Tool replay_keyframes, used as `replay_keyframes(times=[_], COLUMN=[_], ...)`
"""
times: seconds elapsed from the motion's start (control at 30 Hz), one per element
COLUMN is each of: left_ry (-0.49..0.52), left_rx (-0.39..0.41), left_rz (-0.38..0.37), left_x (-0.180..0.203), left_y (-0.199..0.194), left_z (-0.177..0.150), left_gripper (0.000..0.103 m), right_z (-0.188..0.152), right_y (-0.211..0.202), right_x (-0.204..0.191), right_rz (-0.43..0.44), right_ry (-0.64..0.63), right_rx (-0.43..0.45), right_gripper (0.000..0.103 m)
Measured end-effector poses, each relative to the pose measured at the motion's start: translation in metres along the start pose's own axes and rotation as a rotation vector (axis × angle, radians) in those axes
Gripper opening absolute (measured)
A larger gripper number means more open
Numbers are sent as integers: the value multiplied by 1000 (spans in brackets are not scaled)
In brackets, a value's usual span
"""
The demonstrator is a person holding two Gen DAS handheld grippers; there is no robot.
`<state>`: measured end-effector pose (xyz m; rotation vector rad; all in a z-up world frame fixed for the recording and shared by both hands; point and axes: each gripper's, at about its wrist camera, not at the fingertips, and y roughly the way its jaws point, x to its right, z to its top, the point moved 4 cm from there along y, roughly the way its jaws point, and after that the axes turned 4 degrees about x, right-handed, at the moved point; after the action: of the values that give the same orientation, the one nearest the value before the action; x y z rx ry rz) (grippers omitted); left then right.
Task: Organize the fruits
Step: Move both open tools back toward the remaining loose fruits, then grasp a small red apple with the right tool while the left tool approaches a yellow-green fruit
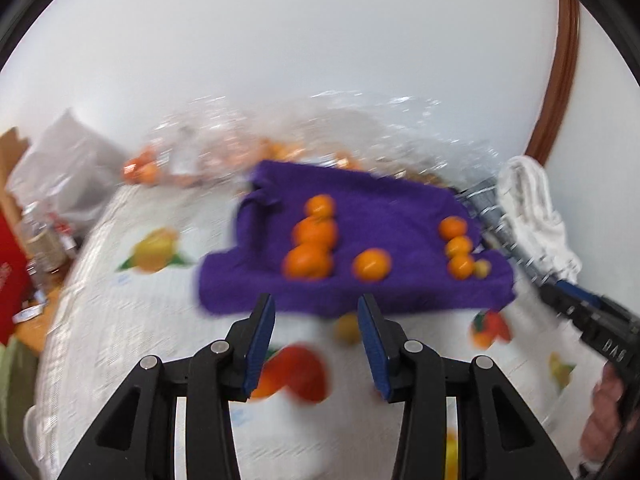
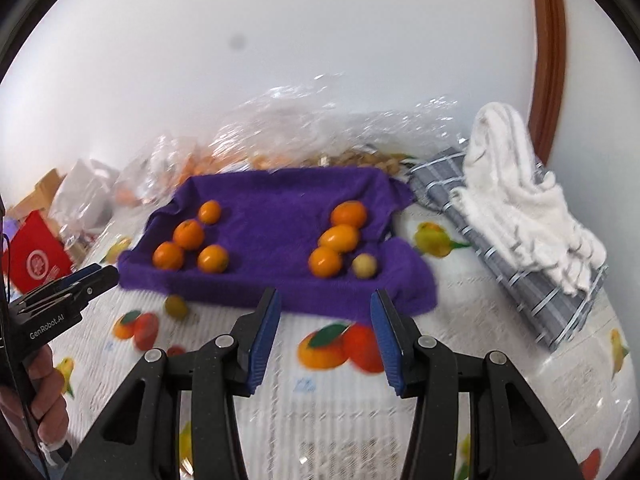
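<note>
A purple towel, plush and rumpled with its edges turned up like a shallow tray, lies on a white tablecloth printed with fruit pictures. On the towel, in the right wrist view, a left cluster of four oranges sits well apart from a right cluster of three oranges lined front to back, with a small pale yellow-green fruit just beside the nearest of the three. A second small greenish fruit rests on the tablecloth just off the towel's front edge. The left gripper hovers over the cloth before the towel, its blue-padded jaws spread wide with nothing between them. The right gripper is likewise spread wide and holds nothing. Behind the towel, crinkled clear plastic bags hold orange and tan contents too blurred to identify. To the right, a fluffy white towel is heaped on a folded grey striped cloth. At far left a red bag and a white bag are partly cut off. Both views are motion-blurred, the left wrist view heavily, so fruit surfaces and print details cannot be resolved.
</note>
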<state>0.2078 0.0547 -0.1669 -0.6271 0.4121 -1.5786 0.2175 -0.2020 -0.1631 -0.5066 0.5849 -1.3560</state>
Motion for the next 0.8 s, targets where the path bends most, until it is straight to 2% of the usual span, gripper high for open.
replay_keyframes(times=[0.2, 0.33, 0.4, 0.57, 0.67, 0.8], left_ry=[-18, -34, -52, -102, -127, -104], left_rx=[-47, -76, -86, -133, -127, -116], left_rz=[115, 154, 162, 141, 132, 131], left_x=[-46, -69, -79, -95, -102, -101], left_y=[-11, -16, -16, -11, -11, -12], left_z=[-37, -53, -58, -68, -74, -76], left_gripper=[41, 41, 41, 41, 41, 41], right_z=[-27, -40, -46, -57, -65, -69], right_y=[13, 22, 29, 43, 53, 61], right_x=[-37, -67, -85, -116, -125, -132], right_rz=[41, 91, 134, 131, 138, 142], right_ry=[-46, -74, -84, -152, -158, -166], right_rx=[-34, -68, -97, -120, -149, -167], right_gripper=[43, 43, 43, 43, 42, 42])
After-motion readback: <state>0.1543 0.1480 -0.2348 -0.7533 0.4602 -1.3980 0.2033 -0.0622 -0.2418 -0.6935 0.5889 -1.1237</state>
